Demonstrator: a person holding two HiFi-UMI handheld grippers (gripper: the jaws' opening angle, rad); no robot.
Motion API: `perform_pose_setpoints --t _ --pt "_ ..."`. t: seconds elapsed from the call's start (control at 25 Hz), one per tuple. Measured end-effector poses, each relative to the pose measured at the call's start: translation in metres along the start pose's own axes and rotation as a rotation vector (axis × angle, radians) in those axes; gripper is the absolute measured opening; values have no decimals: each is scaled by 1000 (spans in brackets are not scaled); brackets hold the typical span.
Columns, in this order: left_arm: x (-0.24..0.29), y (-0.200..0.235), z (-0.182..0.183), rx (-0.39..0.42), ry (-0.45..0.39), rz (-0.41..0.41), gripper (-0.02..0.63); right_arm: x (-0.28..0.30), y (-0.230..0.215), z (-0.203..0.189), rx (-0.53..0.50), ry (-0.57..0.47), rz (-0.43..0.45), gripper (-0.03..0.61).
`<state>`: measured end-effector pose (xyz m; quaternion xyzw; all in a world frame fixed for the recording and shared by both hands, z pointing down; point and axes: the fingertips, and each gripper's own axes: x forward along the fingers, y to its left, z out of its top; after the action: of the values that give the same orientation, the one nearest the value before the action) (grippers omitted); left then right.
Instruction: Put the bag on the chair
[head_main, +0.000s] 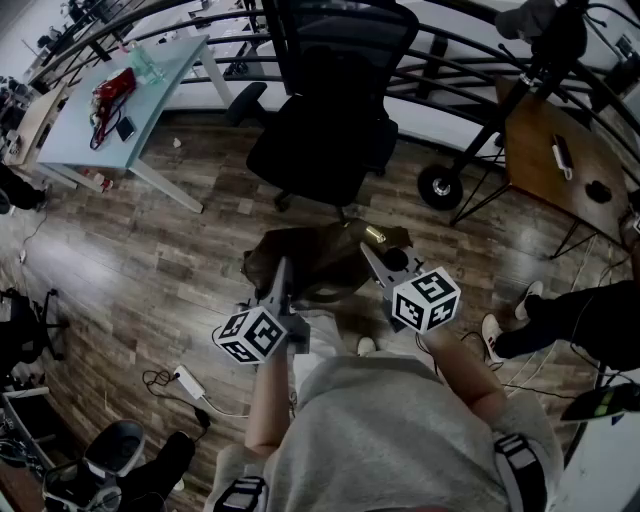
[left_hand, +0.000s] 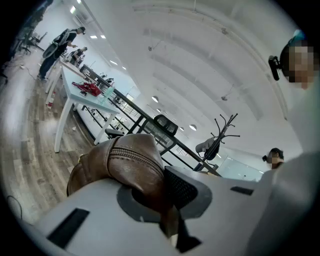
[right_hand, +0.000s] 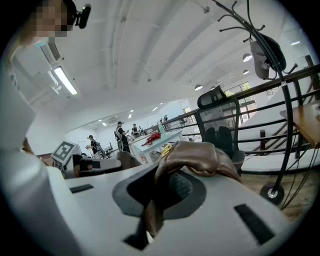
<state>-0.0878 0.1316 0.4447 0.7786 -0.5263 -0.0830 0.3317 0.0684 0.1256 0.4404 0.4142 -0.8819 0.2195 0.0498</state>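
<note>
A brown leather bag (head_main: 322, 260) hangs in the air between my two grippers, just in front of the black office chair (head_main: 325, 120). My left gripper (head_main: 279, 275) is shut on the bag's left side; in the left gripper view the zipped leather (left_hand: 131, 165) is pinched between the jaws. My right gripper (head_main: 372, 258) is shut on the bag's right side, near a gold clasp (head_main: 375, 235). In the right gripper view a fold of the bag (right_hand: 197, 159) bulges over the closed jaws. The chair (right_hand: 220, 125) stands a short way ahead.
A light blue table (head_main: 120, 105) with a red item stands at the back left. A wooden table (head_main: 555, 170) and a black stand with a wheel (head_main: 440, 187) are at the right. A black railing (head_main: 480, 50) runs behind the chair. A person's legs (head_main: 560, 320) are at the right, cables at the lower left.
</note>
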Motion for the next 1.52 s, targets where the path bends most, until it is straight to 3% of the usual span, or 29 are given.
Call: perform_pose_setpoints --t 0.36,0.52,1.2,1.52 --pt "-63 -78 -43 51 -35 -11 25 -98 16 -10 1 -49 -5 18" --pt "-78 -83 -47 65 -40 -4 25 -109 25 -18 25 -66 -7 17" --pt "-102 -100 -62 44 -76 20 25 -140 38 -21 -53 -58 23 17" --pt "-107 -96 -65 31 -72 40 25 -135 38 -28 -4 -39 53 18"
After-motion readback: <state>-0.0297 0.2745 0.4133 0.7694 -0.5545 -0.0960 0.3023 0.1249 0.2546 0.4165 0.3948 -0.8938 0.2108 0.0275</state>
